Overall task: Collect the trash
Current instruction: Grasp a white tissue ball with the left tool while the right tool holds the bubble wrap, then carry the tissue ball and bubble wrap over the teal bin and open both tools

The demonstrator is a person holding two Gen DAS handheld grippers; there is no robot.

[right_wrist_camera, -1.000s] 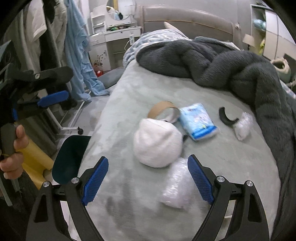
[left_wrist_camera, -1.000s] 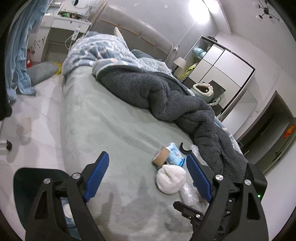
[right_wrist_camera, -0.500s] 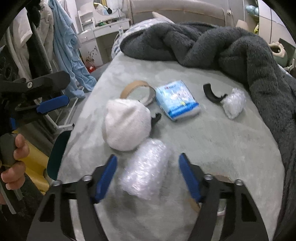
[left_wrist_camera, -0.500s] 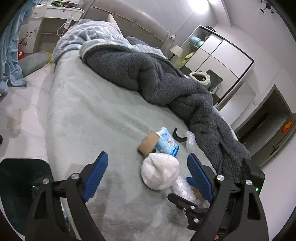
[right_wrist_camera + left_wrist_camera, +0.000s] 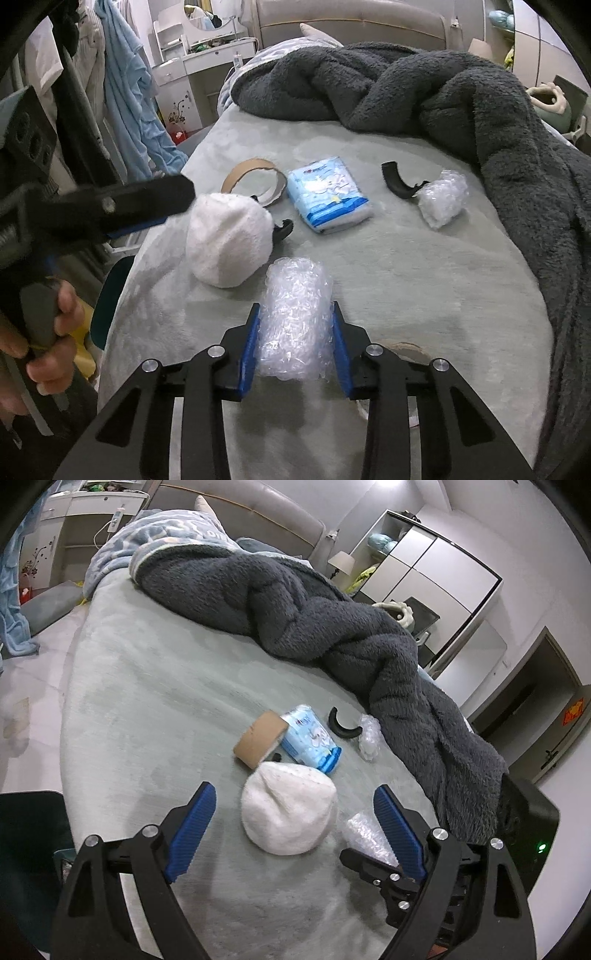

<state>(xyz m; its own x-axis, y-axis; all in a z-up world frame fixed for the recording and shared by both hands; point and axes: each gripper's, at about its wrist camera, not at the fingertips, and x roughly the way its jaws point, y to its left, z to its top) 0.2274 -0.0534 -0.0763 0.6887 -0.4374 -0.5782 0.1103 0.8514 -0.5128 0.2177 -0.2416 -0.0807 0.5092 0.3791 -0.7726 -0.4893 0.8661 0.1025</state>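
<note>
White bundle hides part of black hook.

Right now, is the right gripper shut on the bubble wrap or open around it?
Shut on it: in the right wrist view, both blue pads of the right gripper press against the sides of the bubble wrap.

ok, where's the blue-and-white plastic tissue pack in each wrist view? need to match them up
Left wrist: blue-and-white plastic tissue pack lies on the bed just above picture centre, beyond the open left gripper.
Right wrist: it sits upper centre, well beyond the right gripper, which is closed on a clear bubble-wrap roll.
Shared landmark: the brown cardboard tape ring, right beside the pack's left edge in both views.
</note>
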